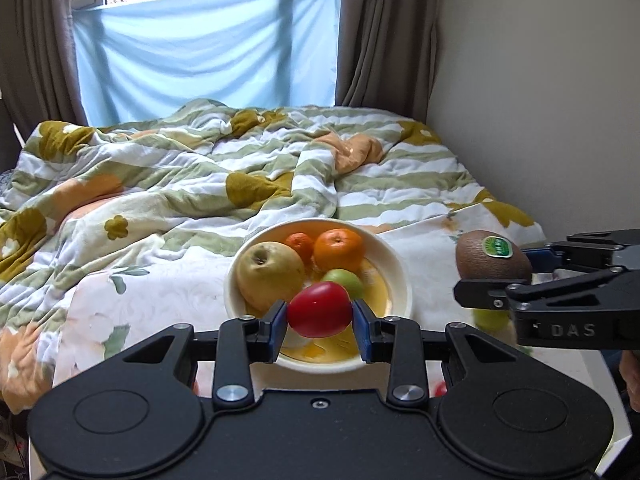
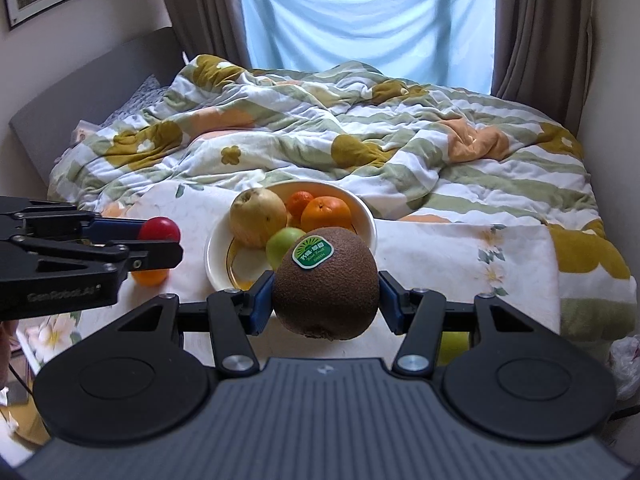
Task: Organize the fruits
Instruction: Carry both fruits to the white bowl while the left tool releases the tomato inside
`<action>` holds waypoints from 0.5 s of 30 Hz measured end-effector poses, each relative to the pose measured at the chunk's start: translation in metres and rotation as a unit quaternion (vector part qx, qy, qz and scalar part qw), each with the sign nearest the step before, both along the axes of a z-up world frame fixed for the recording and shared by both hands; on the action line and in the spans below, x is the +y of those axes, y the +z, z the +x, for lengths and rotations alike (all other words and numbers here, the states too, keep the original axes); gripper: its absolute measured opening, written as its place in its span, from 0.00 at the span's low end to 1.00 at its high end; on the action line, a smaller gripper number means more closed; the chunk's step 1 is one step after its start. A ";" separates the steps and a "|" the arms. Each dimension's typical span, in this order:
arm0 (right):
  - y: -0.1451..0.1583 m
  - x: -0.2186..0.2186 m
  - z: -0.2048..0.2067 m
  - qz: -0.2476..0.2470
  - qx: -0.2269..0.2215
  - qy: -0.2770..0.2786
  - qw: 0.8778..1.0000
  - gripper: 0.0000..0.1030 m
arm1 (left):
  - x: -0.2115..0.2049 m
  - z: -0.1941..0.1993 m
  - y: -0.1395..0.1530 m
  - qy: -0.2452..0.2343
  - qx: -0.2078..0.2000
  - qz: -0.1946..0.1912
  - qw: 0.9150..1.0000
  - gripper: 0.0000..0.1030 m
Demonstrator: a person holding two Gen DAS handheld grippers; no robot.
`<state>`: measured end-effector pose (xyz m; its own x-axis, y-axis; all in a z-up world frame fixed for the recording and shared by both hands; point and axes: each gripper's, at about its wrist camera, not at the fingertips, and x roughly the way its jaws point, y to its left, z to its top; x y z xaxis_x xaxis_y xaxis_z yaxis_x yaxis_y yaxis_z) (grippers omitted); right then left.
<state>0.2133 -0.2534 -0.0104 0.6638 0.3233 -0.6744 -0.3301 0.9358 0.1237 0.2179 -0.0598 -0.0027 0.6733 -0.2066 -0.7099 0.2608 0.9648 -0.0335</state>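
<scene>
A cream bowl [image 1: 400, 276] [image 2: 368, 216] on the table holds a yellow pear [image 1: 269, 276] [image 2: 258, 222], two oranges [image 1: 338, 249] [image 2: 326, 213] and a small green fruit [image 1: 346, 282] [image 2: 282, 246]. My left gripper [image 1: 320, 316] [image 2: 160, 240] is shut on a red tomato [image 1: 320, 310] [image 2: 159, 229], held above the bowl's near rim. My right gripper [image 2: 326, 300] [image 1: 496, 268] is shut on a brown kiwi [image 2: 326, 284] [image 1: 492, 258] with a green sticker, held right of the bowl.
The floral tablecloth [image 1: 160, 304] covers the table in front of a bed with a rumpled quilt [image 1: 200, 168]. A small orange [image 2: 150, 277] lies under my left gripper. A green fruit [image 1: 490, 320] [image 2: 454, 346] lies under my right gripper. A wall stands at right.
</scene>
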 end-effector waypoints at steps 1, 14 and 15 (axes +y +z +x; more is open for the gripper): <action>-0.001 0.003 0.004 0.000 0.003 -0.005 1.000 0.67 | 0.003 0.008 -0.003 -0.003 0.005 0.002 1.000 0.38; -0.022 0.028 0.037 -0.003 0.037 -0.074 0.997 0.67 | 0.025 0.081 -0.063 -0.057 0.098 0.016 0.993 0.38; -0.023 0.028 0.037 -0.004 0.038 -0.080 0.996 0.67 | 0.025 0.083 -0.066 -0.061 0.104 0.016 0.993 0.38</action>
<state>0.2505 -0.2249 -0.0334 0.6527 0.2120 -0.7273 -0.1662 0.9767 0.1356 0.3008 -0.0344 -0.0691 0.4826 -0.2535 -0.8383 0.3668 0.9277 -0.0694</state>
